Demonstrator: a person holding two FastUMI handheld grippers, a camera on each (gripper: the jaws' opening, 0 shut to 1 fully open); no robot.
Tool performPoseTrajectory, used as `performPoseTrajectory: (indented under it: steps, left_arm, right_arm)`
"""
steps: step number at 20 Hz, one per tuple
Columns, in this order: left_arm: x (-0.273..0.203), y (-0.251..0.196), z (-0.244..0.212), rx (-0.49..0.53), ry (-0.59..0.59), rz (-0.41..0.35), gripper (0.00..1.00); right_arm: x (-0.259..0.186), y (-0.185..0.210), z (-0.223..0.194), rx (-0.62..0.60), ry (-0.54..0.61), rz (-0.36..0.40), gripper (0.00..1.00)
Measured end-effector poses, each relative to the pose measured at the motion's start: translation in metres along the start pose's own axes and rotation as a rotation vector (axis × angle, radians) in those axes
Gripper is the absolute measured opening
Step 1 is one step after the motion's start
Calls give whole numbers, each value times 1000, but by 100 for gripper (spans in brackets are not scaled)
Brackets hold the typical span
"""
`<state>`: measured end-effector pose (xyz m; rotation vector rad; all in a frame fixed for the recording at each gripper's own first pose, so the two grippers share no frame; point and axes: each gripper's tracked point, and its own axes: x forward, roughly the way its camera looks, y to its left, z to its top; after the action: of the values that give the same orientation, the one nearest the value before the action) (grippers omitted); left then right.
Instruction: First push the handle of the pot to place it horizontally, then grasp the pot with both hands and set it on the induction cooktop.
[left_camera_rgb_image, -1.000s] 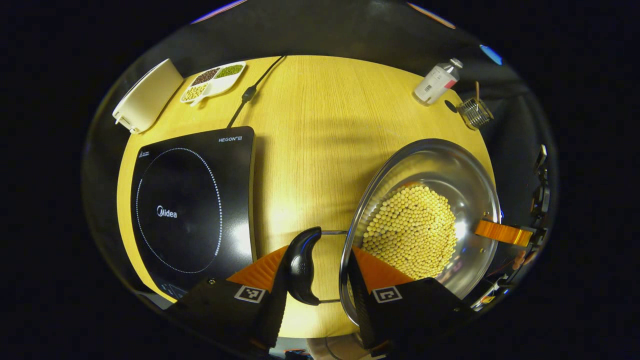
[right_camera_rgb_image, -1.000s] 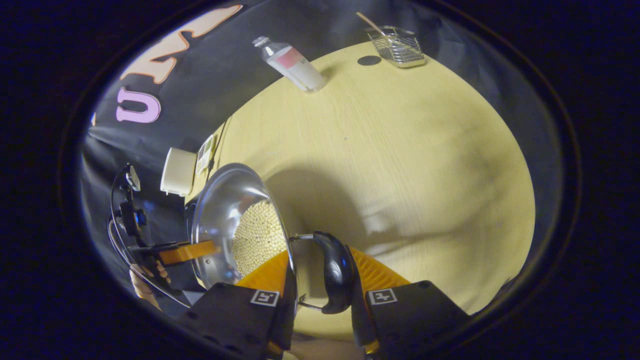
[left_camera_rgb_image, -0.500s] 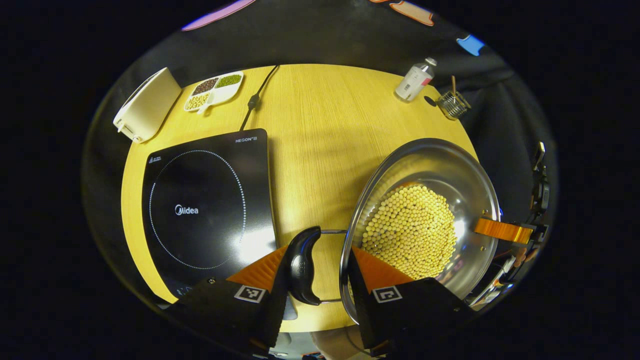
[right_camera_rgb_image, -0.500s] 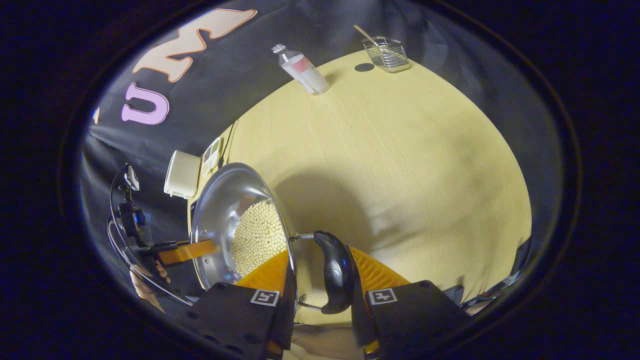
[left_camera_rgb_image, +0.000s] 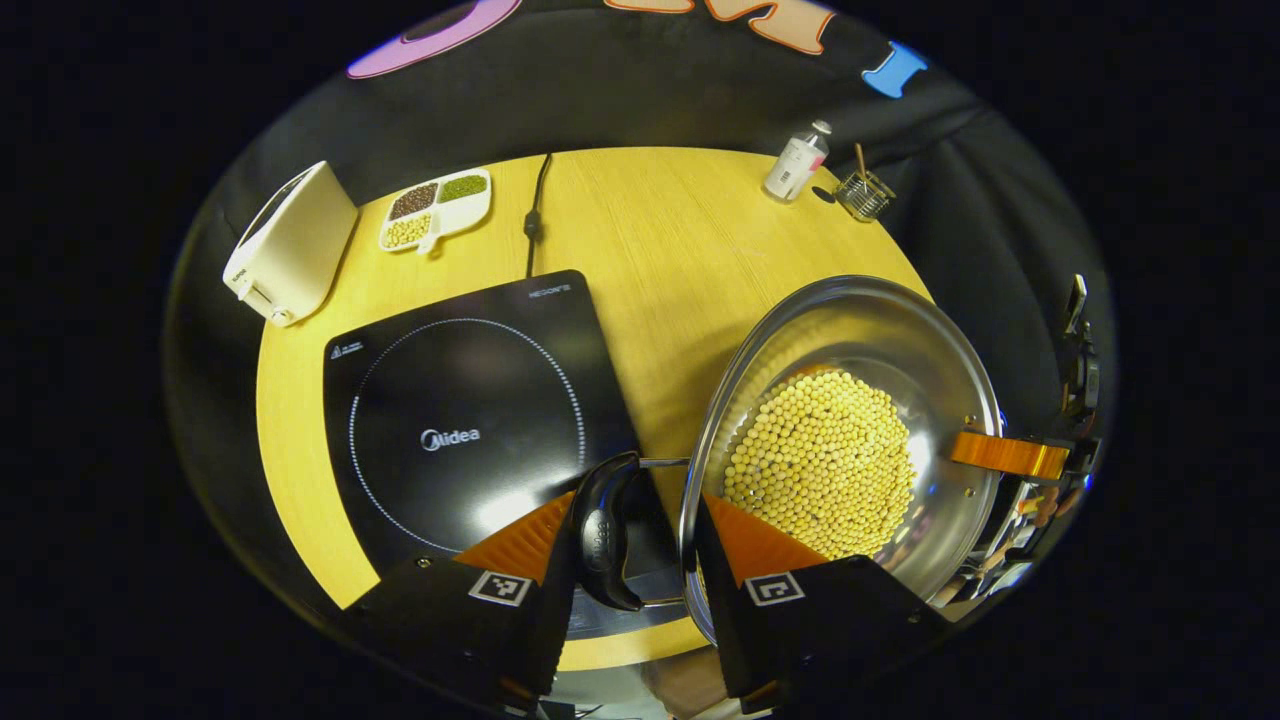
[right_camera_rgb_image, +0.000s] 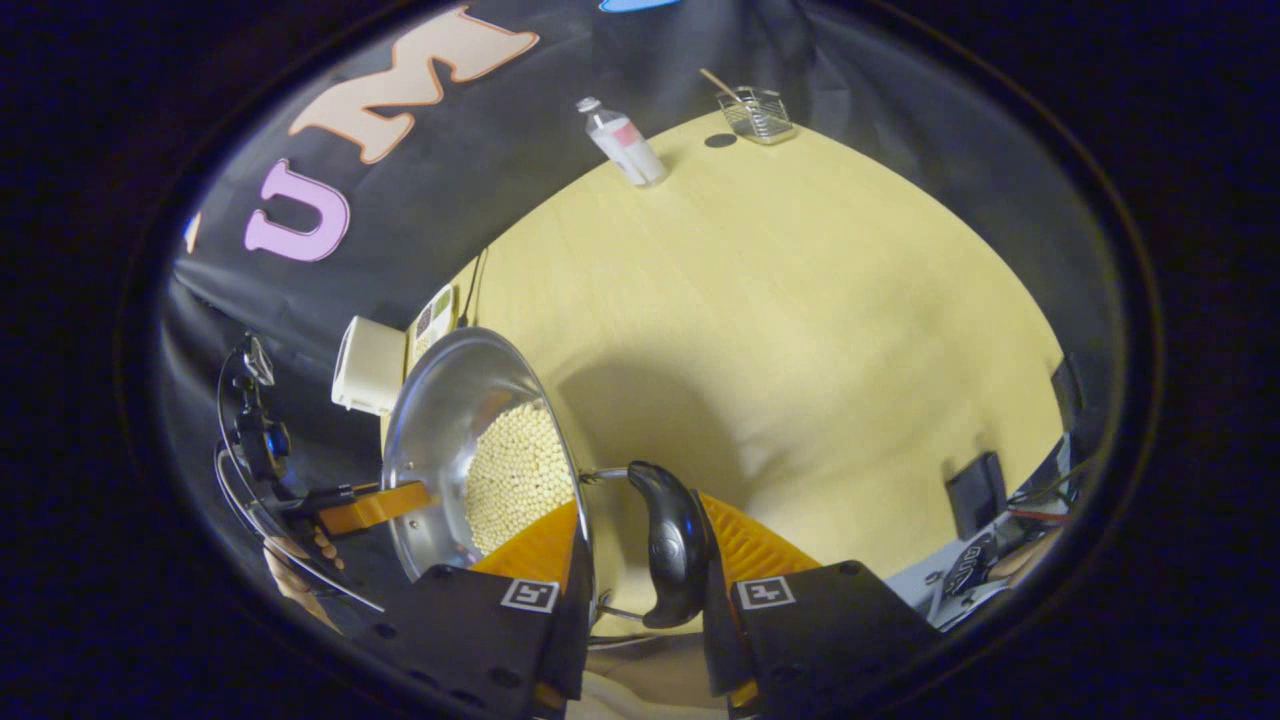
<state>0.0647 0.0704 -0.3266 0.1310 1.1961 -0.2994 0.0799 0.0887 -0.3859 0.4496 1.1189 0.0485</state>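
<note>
Both grippers clamp the pot (left_camera_rgb_image: 850, 440): left gripper (left_camera_rgb_image: 635, 545) pinches one black side handle (left_camera_rgb_image: 603, 530) against the rim, right gripper (right_camera_rgb_image: 640, 555) the opposite handle (right_camera_rgb_image: 672, 540). Pot of yellow beans (left_camera_rgb_image: 820, 465) is held above the table (left_camera_rgb_image: 660, 230), just right of the induction cooktop (left_camera_rgb_image: 470, 420).

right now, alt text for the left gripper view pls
The left gripper clamps the rim and black side handle of a steel pot of soybeans, held beside a black induction cooktop on a round wooden table.
</note>
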Motion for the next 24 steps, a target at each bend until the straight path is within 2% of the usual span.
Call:
performPoseTrajectory:
  steps: [6,7,10,11,12,15,16,17,18,24]
  left_arm:
    - [-21,48,-12,11,-26,0,63]
    - [-24,55,-15,6,-31,1,63]
    - [-32,81,-24,-23,-49,11,63]
    - [-35,89,-27,-36,-53,16,63]
    - [-38,98,-29,-45,-61,23,63]
    - [-49,126,-39,-68,-78,50,64]
    - [-52,134,-40,-77,-82,59,63]
    - [-54,142,-42,-81,-88,70,63]
    - [-57,150,-43,-86,-93,82,64]
    - [-67,195,-43,-93,-123,169,63]
  right_arm:
    - [2,46,-30,-14,-18,1,49]
    - [4,53,-34,-21,-18,0,44]
    - [11,78,-42,-54,-13,4,44]
    - [14,88,-46,-64,-10,10,50]
    - [17,96,-49,-75,-5,15,44]
    - [28,122,-57,-101,16,39,44]
    - [32,131,-59,-107,20,48,50]
    - [35,138,-63,-114,27,58,50]
    - [40,146,-64,-126,29,67,44]
    - [71,184,-74,-132,45,127,43]
